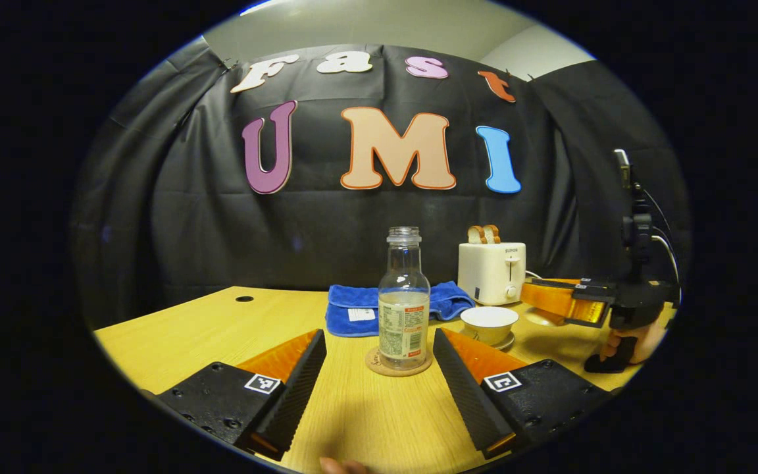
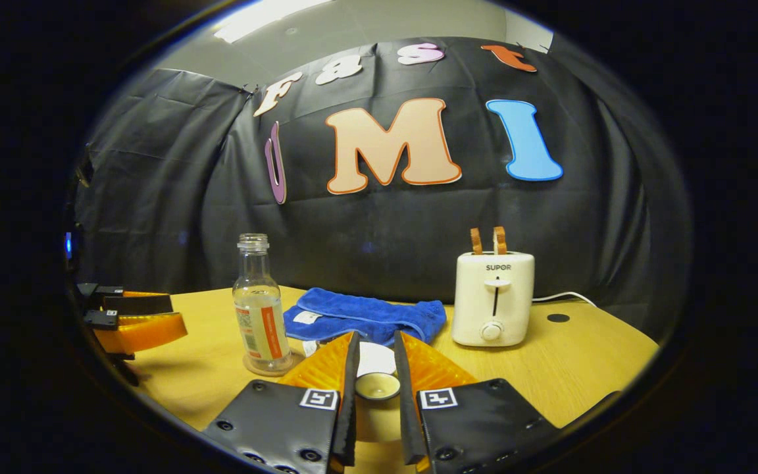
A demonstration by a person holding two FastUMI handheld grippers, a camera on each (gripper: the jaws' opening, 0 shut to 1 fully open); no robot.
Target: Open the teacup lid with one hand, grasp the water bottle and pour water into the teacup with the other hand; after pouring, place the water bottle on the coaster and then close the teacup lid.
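A clear water bottle (image 1: 404,303) with no cap stands upright on a round cork coaster (image 1: 397,365), water low in it. My left gripper (image 1: 379,337) is open, its fingers on either side of the bottle and just short of it, not touching. Right of the bottle a white teacup (image 1: 489,322) sits uncovered on its saucer. My right gripper (image 2: 376,337) is shut on the teacup lid (image 2: 378,387), pinching its knob, with the teacup (image 2: 376,359) just beyond. The right gripper (image 1: 530,296) hovers right of the cup, held by a hand. The bottle (image 2: 260,309) and left gripper (image 2: 135,319) lie left.
A white toaster (image 1: 492,271) with two slices in it stands behind the cup, its cord trailing right. A folded blue towel (image 1: 359,309) lies behind the bottle. The wooden table (image 1: 188,329) has a small round hole (image 1: 244,299) at the far left.
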